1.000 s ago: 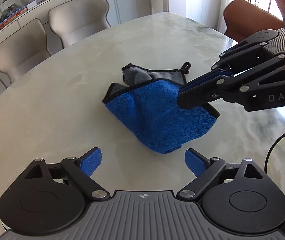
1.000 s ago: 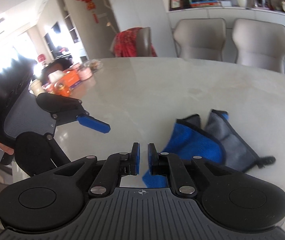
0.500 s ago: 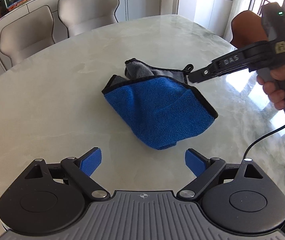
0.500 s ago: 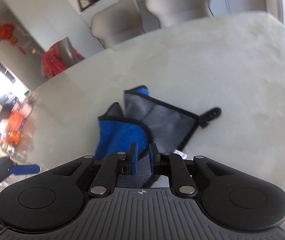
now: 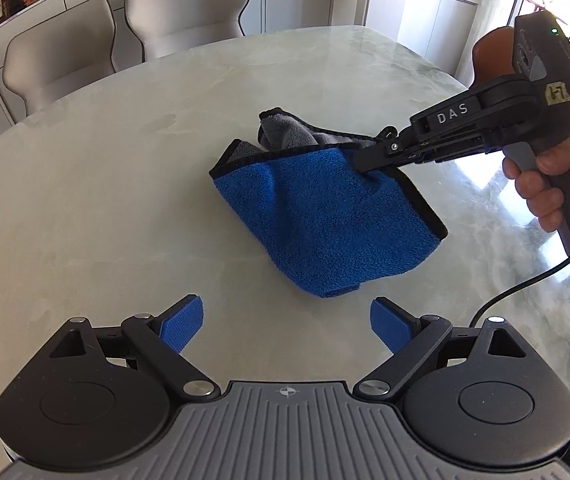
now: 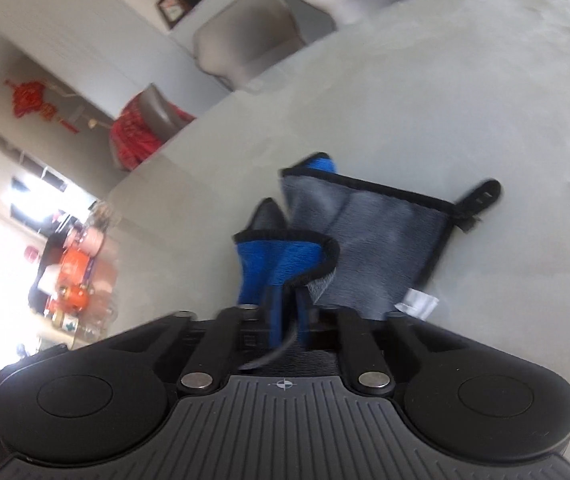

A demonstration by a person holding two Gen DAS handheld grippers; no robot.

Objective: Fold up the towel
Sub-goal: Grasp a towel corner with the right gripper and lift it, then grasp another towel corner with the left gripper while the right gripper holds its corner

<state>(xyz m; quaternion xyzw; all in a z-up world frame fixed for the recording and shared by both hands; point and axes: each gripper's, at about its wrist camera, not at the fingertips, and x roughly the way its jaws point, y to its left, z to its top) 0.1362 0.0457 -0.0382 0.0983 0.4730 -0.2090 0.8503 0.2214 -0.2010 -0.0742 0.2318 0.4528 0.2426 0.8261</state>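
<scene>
A small towel [image 5: 325, 220], blue on one side and grey on the other with black trim, lies crumpled on the marble table [image 5: 105, 208]. My left gripper [image 5: 287, 320] is open and empty, hovering just short of the towel's near corner. My right gripper [image 5: 365, 164] comes in from the right and is shut on the towel's black-trimmed edge. In the right wrist view the blue fold [image 6: 281, 260] sits pinched between the right gripper's [image 6: 287, 312] fingers, with the grey side [image 6: 377, 240] and a hanging loop [image 6: 481, 194] beyond.
Two beige chairs [image 5: 125, 40] stand at the table's far side, and a brown chair [image 5: 489, 60] at the right. A black cable [image 5: 525, 284] trails from the right gripper over the table. Orange items [image 6: 73, 268] sit at the table's far end.
My right gripper dropped from above the towel's far edge onto its trimmed edge and closed on it. The left gripper stayed open in place.
</scene>
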